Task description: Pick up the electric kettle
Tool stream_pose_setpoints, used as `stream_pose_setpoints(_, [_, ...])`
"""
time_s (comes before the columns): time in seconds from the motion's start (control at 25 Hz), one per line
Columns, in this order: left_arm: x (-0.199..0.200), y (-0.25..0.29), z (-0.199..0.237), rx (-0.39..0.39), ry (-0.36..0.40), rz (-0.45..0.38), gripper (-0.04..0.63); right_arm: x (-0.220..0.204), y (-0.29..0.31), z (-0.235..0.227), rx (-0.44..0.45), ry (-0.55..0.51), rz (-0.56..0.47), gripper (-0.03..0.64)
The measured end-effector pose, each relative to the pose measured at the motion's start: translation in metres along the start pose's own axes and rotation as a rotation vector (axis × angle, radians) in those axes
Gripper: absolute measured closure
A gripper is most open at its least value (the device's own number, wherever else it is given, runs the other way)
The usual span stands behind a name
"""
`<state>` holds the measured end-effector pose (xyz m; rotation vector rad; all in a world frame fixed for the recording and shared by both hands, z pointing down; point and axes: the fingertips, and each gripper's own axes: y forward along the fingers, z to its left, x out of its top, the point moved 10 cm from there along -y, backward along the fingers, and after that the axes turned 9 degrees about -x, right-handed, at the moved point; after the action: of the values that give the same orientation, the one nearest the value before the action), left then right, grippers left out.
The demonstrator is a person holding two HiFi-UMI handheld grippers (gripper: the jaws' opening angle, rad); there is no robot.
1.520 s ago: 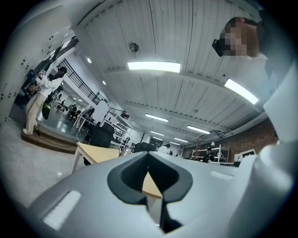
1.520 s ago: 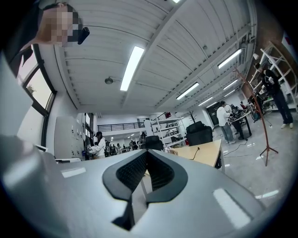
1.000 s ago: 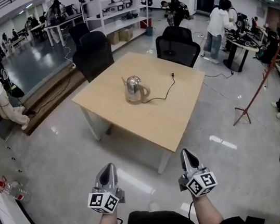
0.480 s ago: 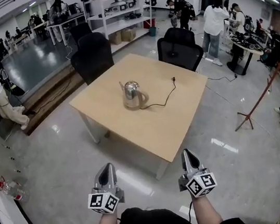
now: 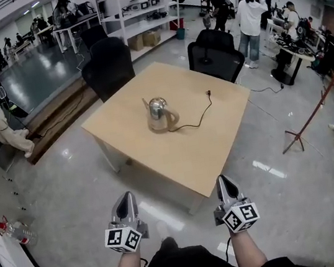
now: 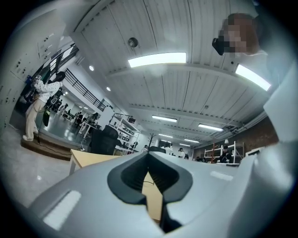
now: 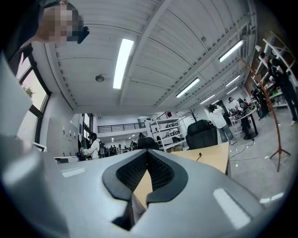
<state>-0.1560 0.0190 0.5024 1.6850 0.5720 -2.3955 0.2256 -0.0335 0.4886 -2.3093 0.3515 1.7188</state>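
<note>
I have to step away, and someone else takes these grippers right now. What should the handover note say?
Left gripper: shut, empty, over the floor short of the table.
Right gripper: shut, empty, also short of the table.
Kettle: upright near the table's middle, with its cord trailing right and the plug lying loose on the tabletop.
Done: nothing picked up.
Left: step up to the table, open a gripper, grip the kettle and lift it.

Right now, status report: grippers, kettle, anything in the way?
Left gripper and right gripper shut, empty, short of the table. Electric kettle upright mid-table, untouched. Its cord trails rightward across the tabletop.
</note>
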Motion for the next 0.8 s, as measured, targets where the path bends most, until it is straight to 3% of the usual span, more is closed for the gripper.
stream_pose_setpoints(0.48, [-0.006,0.065,0.037,-0.069,-0.043,0.018,0.597,0.005,0.055,-0.002,-0.047,-0.05,0.022,0.615])
stream_pose_setpoints(0.8, [0.003,0.105,0.079,-0.05,-0.019,-0.013,0.597,0.005,0.118,0.006,-0.044,-0.084,0.03,0.615])
